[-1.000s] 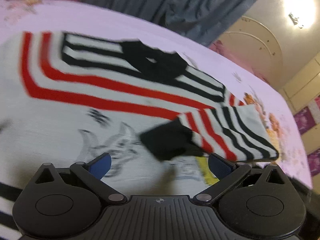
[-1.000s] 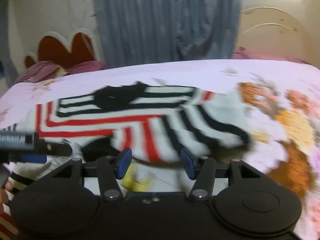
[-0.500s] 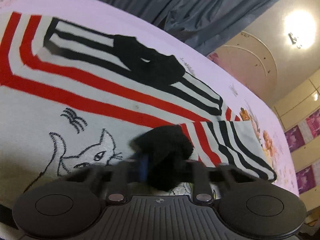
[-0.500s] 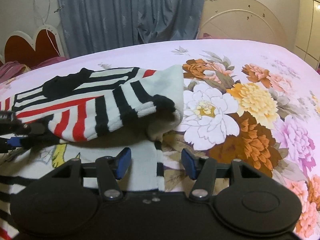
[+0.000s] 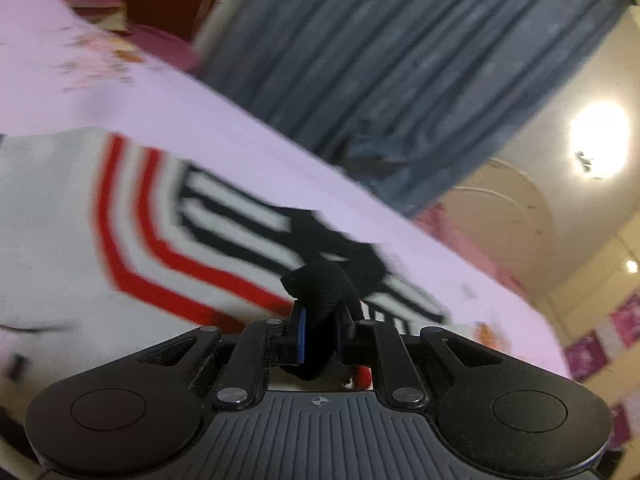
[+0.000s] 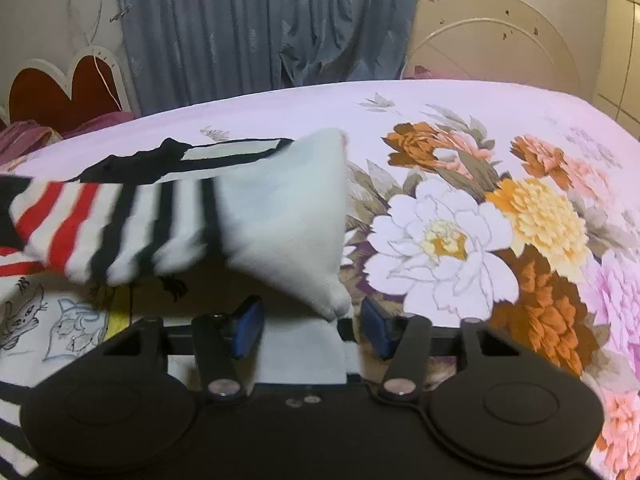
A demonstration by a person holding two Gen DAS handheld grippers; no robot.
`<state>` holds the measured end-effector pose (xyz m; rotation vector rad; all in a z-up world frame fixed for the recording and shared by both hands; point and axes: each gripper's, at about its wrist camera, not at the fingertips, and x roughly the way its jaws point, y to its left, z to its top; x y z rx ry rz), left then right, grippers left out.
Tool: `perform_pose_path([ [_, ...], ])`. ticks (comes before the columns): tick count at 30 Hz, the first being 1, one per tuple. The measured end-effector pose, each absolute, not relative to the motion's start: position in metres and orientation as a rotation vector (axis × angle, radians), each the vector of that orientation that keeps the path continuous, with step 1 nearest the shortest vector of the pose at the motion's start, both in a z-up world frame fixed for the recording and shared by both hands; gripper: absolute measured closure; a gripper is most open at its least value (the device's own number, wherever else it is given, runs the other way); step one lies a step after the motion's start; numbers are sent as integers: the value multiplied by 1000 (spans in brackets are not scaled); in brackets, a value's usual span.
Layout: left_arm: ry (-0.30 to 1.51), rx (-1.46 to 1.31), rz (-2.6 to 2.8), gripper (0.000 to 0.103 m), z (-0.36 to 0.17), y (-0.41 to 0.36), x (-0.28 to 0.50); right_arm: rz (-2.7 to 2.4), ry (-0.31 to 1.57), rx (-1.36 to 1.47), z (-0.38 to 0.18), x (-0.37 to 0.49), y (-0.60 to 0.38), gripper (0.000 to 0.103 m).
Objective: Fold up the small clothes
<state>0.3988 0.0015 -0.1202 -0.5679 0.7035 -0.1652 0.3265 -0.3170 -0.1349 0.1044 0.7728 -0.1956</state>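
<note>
Lying on the floral bed sheet [image 6: 460,120], the white sweater [image 6: 280,208] shows red and black stripes. The left hand-held gripper [image 5: 320,320] pinches its black cuff [image 5: 320,284]. The right hand-held gripper [image 6: 310,324], jaws just narrowing, straddles a white fold without pressing it.

Left gripper [image 5: 320,330] clamped tight; right gripper [image 6: 310,326] closing (jaws apart).
</note>
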Motion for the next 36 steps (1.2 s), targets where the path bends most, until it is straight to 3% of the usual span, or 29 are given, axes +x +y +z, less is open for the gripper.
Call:
perform_pose_path([
  [4, 752, -521, -91, 94, -143, 15, 407, -213, 782, 100, -138, 328, -320, 82],
  [10, 801, -422, -67, 93, -155, 4, 413, -221, 811, 148, -143, 321, -334, 86],
  [14, 772, -341, 22, 93, -139, 8, 398, -213, 815, 202, -133, 312, -342, 71],
  [16, 752, -320, 31, 93, -130, 10, 392, -215, 777, 223, -123, 302, -347, 57],
  [18, 744, -322, -9, 93, -124, 8, 390, -239, 712, 206, -114, 293, -349, 51],
  [26, 785, -338, -158, 93, -135, -41, 405, -205, 699, 232, -115, 344, -355, 51],
  [36, 816, -287, -158, 92, -159, -44, 412, -229, 726, 249, -133, 425, -363, 58],
])
